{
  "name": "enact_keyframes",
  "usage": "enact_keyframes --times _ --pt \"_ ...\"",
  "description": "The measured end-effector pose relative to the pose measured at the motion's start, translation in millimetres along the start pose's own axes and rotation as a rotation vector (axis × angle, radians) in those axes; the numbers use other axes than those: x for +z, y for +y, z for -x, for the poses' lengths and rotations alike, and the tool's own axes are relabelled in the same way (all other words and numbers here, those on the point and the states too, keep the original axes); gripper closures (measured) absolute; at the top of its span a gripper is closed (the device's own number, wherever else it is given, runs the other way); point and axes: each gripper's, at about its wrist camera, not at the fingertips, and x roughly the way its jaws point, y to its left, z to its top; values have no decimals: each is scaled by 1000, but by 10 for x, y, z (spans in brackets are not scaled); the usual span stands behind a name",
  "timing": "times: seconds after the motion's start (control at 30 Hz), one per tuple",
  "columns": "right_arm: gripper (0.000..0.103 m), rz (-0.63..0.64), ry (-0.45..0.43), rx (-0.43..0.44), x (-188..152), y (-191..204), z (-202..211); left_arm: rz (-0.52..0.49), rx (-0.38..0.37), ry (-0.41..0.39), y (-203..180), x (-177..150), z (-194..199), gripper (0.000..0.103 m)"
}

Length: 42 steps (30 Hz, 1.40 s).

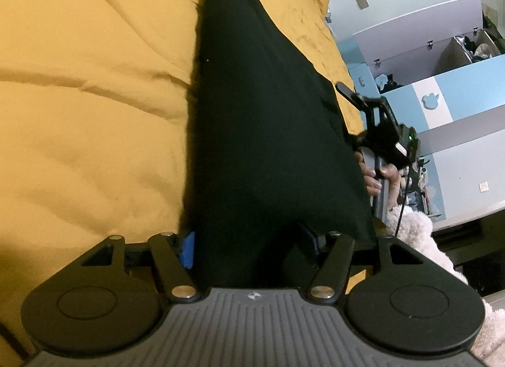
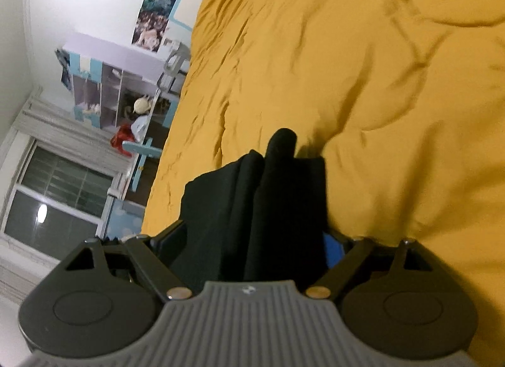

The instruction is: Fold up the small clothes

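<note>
The black garment [image 1: 262, 120] is soft, light, limp cloth; judging by how it drapes, it will sag and slide wherever it is not held, and bunched layers may slip apart. It runs between the left gripper [image 1: 252, 250]'s fingers and stretches ahead of them over the yellow bedspread [image 1: 94, 98], narrowing to a rounded end far beyond the fingertips. In the right wrist view the same cloth fills the space between the right gripper [image 2: 255, 240]'s fingers in several vertical folds, with one rolled end poking up just ahead of them.

Both pairs of fingers stand wide, with cloth between them; a blue pad [image 1: 188, 250] shows beside the fabric on the left gripper, and whether either pad presses on the cloth I cannot tell. The best hold looks to be at an edge or corner, pinching all layers together rather than the loose middle.

Both grippers point forward and somewhat down toward the bed. From the left view, the right gripper sits off to the right of the cloth, a hand [image 1: 372, 177] wrapped round its handle.
</note>
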Motion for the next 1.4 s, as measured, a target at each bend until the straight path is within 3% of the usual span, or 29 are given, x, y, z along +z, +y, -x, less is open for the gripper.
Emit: enact_keyframes --times 0.23,0.77,0.87,0.93,1.17,1.33,1.4 --pt "20 22 7 23 32 -6 -251 -25 5 5 -86 -46 -57 19" --pt "24 78 -9 -17 -23 52 -352 -35 23 -2 -209 -53 -133 15" --pt "50 114 -11 -90 -56 89 -397 -39 44 -10 -236 -63 -131 23" --pt "54 122 -15 -95 -63 92 -398 -37 57 -18 -249 -71 -129 30" --pt "65 131 -33 -113 -69 145 -369 -48 85 -47 -279 -104 -134 39" --pt "77 137 -56 -103 -62 264 -273 -61 73 -78 -311 -97 -94 62" --pt "78 148 -67 -101 -72 364 -230 -62 55 -87 -331 -80 -72 67"
